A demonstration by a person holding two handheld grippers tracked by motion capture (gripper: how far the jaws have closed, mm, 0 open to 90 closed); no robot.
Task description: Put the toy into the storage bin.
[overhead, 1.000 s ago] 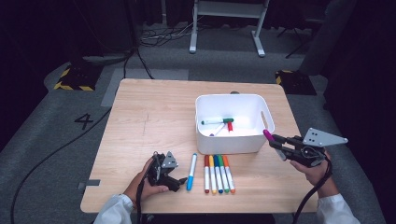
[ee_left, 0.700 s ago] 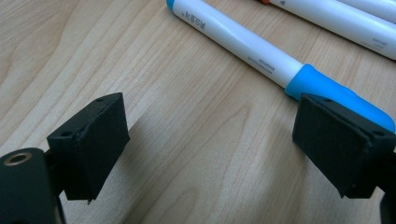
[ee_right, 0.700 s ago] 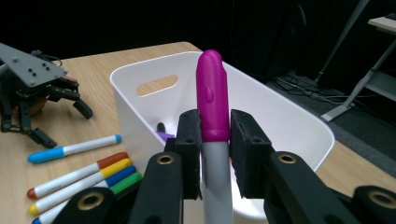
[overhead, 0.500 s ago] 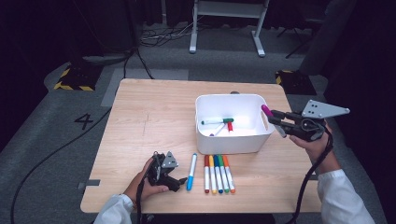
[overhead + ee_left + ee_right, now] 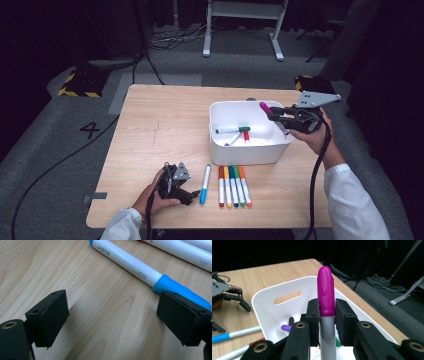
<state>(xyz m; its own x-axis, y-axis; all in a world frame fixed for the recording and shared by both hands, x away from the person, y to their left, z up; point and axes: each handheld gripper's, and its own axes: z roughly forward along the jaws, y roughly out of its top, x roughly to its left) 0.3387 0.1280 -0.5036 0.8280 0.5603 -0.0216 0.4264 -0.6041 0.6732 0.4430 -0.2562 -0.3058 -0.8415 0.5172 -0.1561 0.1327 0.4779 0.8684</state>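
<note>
My right gripper [image 5: 274,116] is shut on a magenta-capped marker [image 5: 265,107] and hangs over the right rim of the white bin [image 5: 250,152]. In the right gripper view the marker [image 5: 325,290] stands up between the pads, cap outward, above the bin [image 5: 269,291]. Three markers lie inside the bin, one of them green-capped [image 5: 232,130]. My left gripper [image 5: 192,196] rests open on the table beside a blue-capped marker [image 5: 205,183]. In the left gripper view the jaws [image 5: 115,315] stand wide apart over bare wood, and the blue marker [image 5: 140,267] lies just beyond the right pad.
A row of several markers [image 5: 234,186] lies side by side in front of the bin. The wooden table [image 5: 165,125] has bare room on its left half. Cables and a white stand's feet are on the floor behind.
My right gripper has carried the magenta marker up and away from me, from beside the bin's right wall to over its right rim. The left gripper has stayed put.
</note>
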